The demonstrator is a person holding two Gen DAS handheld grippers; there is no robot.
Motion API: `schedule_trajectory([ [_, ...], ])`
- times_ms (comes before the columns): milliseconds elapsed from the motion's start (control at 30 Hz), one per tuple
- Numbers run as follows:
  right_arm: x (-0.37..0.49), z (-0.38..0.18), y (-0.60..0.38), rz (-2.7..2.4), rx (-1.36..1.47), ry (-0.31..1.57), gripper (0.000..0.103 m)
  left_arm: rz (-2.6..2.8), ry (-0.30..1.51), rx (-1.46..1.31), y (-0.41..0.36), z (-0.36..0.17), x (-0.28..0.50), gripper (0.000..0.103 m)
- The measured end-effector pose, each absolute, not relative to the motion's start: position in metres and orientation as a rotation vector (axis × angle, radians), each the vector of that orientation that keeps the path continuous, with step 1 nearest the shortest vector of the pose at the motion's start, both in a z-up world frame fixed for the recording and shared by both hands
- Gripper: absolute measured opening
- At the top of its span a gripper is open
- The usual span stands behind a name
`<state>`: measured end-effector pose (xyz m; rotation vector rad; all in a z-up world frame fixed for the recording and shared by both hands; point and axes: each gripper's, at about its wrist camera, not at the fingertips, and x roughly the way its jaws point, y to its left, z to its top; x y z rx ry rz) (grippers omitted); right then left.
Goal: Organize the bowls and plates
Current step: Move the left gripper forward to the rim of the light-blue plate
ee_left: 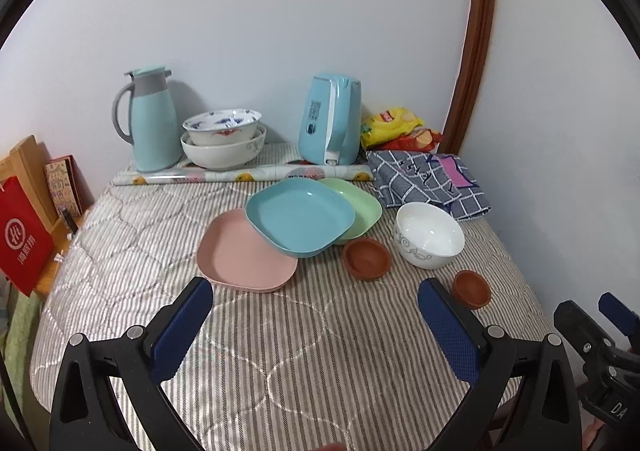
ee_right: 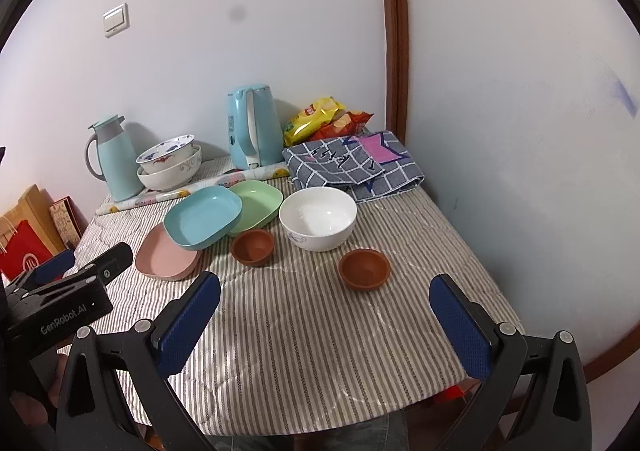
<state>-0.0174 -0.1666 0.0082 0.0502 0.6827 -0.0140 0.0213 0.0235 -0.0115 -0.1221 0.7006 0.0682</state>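
Three square plates overlap mid-table: a blue plate (ee_left: 300,216) (ee_right: 203,218) rests on a pink plate (ee_left: 240,257) (ee_right: 160,257) and a green plate (ee_left: 358,205) (ee_right: 258,202). To their right stand a white bowl (ee_left: 429,233) (ee_right: 318,217) and two small brown bowls, one by the plates (ee_left: 366,258) (ee_right: 253,246), one nearer me (ee_left: 472,288) (ee_right: 364,269). Two patterned bowls (ee_left: 222,141) (ee_right: 170,163) are nested at the back. My left gripper (ee_left: 316,301) is open and empty, short of the pink plate. My right gripper (ee_right: 326,297) is open and empty, just short of the nearer brown bowl.
A teal thermos jug (ee_left: 154,119), a blue kettle (ee_left: 332,119), snack bags (ee_left: 390,127) and a folded checked cloth (ee_left: 428,179) line the back by the wall. A roll of patterned paper (ee_left: 240,174) lies across the striped tablecloth (ee_left: 280,351). A red bag (ee_left: 22,239) stands left.
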Motion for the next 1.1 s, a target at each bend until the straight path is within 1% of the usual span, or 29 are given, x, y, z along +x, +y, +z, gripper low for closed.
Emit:
schedule_trajectory([
  [133, -0.004, -0.002, -0.166, -0.023, 0.027, 0.698, 0.103, 0.08, 0.725, -0.115, 0.027, -0.021, 0.035, 0.103],
  [267, 0.011, -0.013, -0.168, 0.02, 0.075, 0.734, 0.103, 0.096, 0.749, -0.109, 0.033, -0.031, 0.049, 0.103],
  [367, 0.025, -0.022, -0.169, 0.034, 0.114, 0.757, 0.103, 0.115, 0.765, -0.117, 0.042, -0.039, 0.062, 0.103],
  [600, 0.068, -0.04, -0.158, 0.063, 0.097, 0.831, 0.101, 0.137, 0.783, -0.145, 0.068, -0.052, 0.09, 0.102],
  [733, 0.088, -0.045, -0.147, 0.077, 0.079, 0.833, 0.101, 0.154, 0.796, -0.15, 0.082, -0.06, 0.108, 0.097],
  [800, 0.099, -0.047, -0.14, 0.094, 0.07, 0.841, 0.099, 0.151, 0.814, -0.161, 0.09, -0.067, 0.119, 0.09],
  [867, 0.111, -0.048, -0.132, 0.112, 0.055, 0.85, 0.095, 0.156, 0.833, -0.166, 0.096, -0.072, 0.129, 0.089],
  [933, 0.122, -0.047, -0.124, 0.119, 0.04, 0.849, 0.093, 0.157, 0.84, -0.175, 0.102, -0.077, 0.14, 0.083],
  [967, 0.126, -0.047, -0.121, 0.123, 0.036, 0.846, 0.092, 0.156, 0.847, -0.184, 0.105, -0.079, 0.145, 0.083],
  [1100, 0.147, -0.047, -0.107, 0.157, 0.016, 0.849, 0.081, 0.144, 0.861, -0.214, 0.117, -0.086, 0.162, 0.074],
])
